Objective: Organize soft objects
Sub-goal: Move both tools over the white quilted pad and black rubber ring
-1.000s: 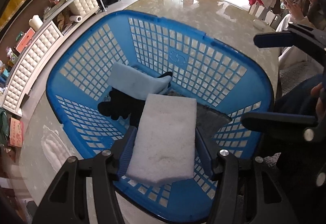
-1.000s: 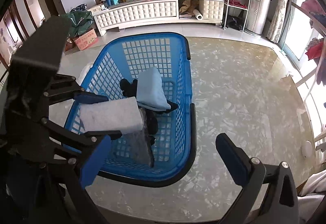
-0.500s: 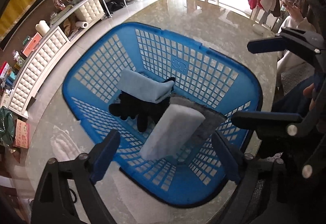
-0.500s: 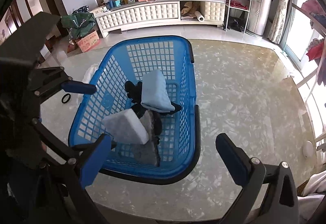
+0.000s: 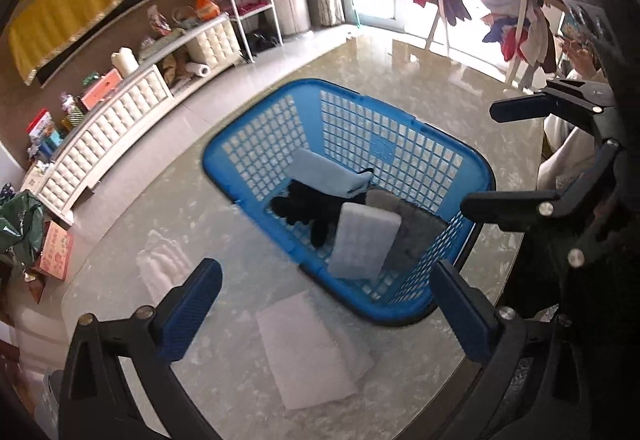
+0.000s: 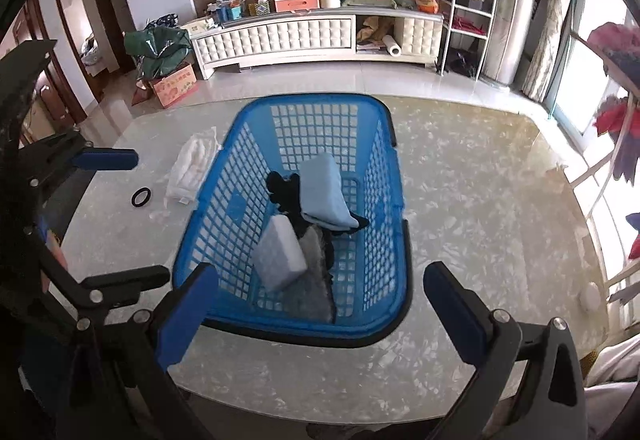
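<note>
A blue mesh basket (image 5: pixel 404 144) (image 6: pixel 384 200) stands on the marble table. Inside lie a white sponge pad (image 5: pixel 366 240) (image 6: pixel 280 256), a grey cloth (image 5: pixel 418 232) (image 6: pixel 316 280), a black glove (image 5: pixel 304 206) (image 6: pixel 282 186) and a folded light-blue cloth (image 5: pixel 324 174) (image 6: pixel 322 192). My left gripper (image 5: pixel 328 314) is open and empty, held above the table short of the basket. My right gripper (image 6: pixel 320 314) is open and empty above the basket's near rim.
A white flat pad (image 5: pixel 304 352) lies on the table under the left gripper. A folded white cloth (image 5: pixel 160 268) (image 6: pixel 192 168) and a black ring (image 6: pixel 141 197) lie left of the basket. A white cabinet (image 6: pixel 280 36) stands beyond the table.
My left gripper opened and dropped the white sponge pad into the basket, then pulled up and back. The right gripper also drew back a little.
</note>
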A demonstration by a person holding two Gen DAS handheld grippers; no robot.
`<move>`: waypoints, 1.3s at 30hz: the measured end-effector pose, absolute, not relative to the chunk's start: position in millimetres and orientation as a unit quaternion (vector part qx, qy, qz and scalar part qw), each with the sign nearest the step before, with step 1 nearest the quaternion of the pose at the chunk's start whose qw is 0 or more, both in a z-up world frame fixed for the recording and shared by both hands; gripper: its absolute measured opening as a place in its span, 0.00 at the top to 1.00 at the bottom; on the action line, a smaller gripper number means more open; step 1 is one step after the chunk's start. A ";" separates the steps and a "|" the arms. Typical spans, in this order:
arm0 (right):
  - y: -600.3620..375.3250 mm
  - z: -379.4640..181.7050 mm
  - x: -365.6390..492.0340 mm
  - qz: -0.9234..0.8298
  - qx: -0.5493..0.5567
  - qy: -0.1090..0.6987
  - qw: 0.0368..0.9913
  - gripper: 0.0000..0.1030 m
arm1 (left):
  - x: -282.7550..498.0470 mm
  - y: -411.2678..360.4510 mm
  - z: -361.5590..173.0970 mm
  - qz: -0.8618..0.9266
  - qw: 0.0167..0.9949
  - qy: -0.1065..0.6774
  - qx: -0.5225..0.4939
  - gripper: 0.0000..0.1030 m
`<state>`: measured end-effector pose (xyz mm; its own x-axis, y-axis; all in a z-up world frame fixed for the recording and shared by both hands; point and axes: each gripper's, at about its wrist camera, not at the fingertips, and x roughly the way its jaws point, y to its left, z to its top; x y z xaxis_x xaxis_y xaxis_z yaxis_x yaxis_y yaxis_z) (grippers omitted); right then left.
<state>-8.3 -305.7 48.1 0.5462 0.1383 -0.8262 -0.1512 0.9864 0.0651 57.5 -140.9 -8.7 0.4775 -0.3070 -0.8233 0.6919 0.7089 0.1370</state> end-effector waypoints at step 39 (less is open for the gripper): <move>-88.0 -18.2 124.3 0.160 -0.082 0.518 0.836 0.00 | 111.5 102.9 -54.3 -0.121 0.890 0.433 0.075 0.00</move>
<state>124.3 -88.0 -18.2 0.4115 0.1824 -0.8930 -0.3525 0.9354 0.0286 111.5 102.9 -54.3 0.5955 -0.1501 -0.7892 0.2801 0.9595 0.0288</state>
